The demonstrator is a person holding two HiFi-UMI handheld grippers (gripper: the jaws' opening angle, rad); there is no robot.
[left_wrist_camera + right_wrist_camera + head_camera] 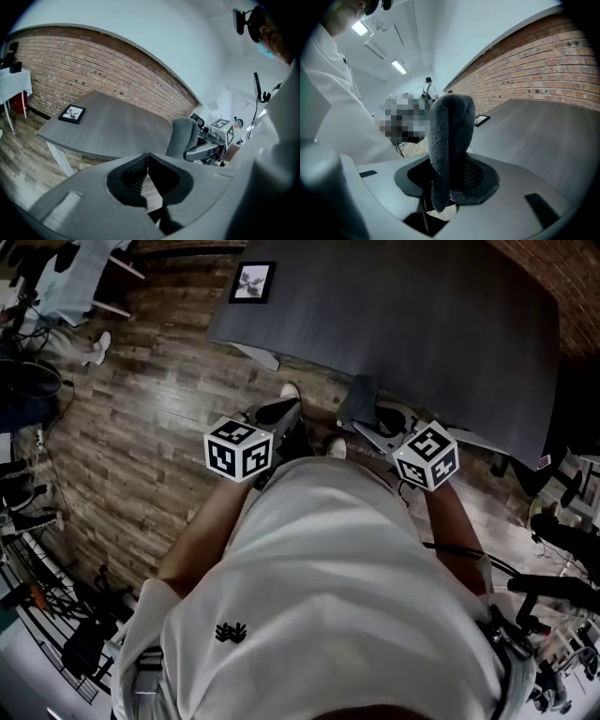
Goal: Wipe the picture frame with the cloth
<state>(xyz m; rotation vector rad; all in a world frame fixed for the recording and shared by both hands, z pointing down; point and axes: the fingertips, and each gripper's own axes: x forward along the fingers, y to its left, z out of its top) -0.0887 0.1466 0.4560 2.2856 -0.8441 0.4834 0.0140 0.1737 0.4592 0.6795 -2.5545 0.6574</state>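
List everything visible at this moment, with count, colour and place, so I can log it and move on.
picture frame: one, black with a pale picture, flat near the table's far left corner.
table: one, dark grey, ahead of the person.
cloth: one, grey and fluffy, clamped in the right gripper, far from the frame.
floor: brown wood planks, left of the table.
brick wall: one, reddish brown, behind the table.
shirt: one, white, on the person.
marker cubes: two, black and white, one on each gripper.
left gripper: one, grey, jaws together, nothing between them.
right gripper: one, grey, shut on the cloth.
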